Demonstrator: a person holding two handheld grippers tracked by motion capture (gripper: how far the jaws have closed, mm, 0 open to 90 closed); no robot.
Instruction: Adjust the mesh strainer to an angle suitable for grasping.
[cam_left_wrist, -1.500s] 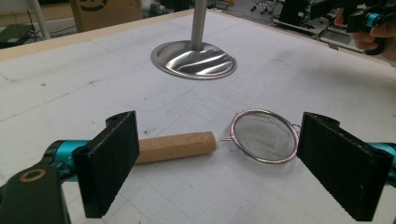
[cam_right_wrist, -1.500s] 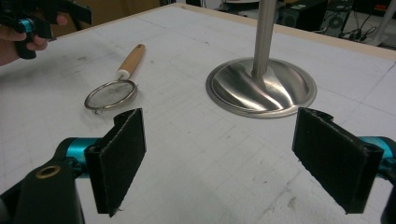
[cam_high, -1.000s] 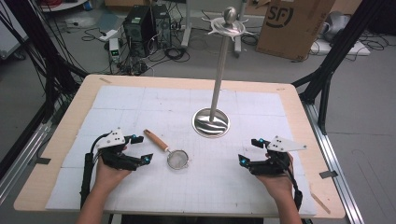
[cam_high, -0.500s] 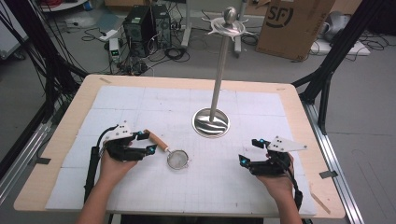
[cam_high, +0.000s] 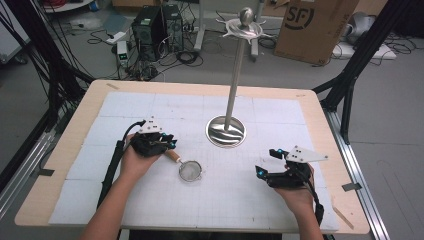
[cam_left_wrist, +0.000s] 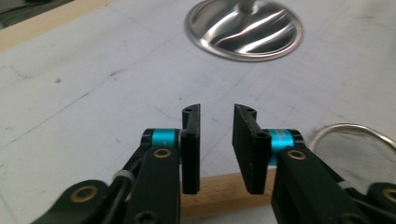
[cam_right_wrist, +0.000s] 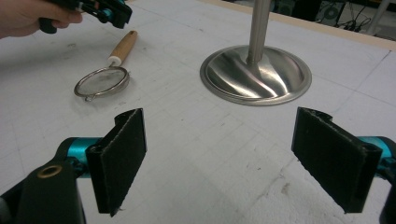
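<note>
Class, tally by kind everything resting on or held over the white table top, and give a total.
Strainers with a wooden handle: 1
Metal stands with a round base: 1
Hand-held grippers: 2, the left gripper and the right gripper
Total: 4

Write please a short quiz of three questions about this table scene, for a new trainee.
1. True or false: the right gripper holds the strainer.
2. What lies under the left gripper: A) the strainer's wooden handle, B) the stand's base, C) a cable?
3. On what does the tall metal stand rest?

Key
1. False: its jaws are wide open with nothing between them.
2. A; the jaws have just been closing above the handle, pads not yet touching.
3. The white table mat.
</note>
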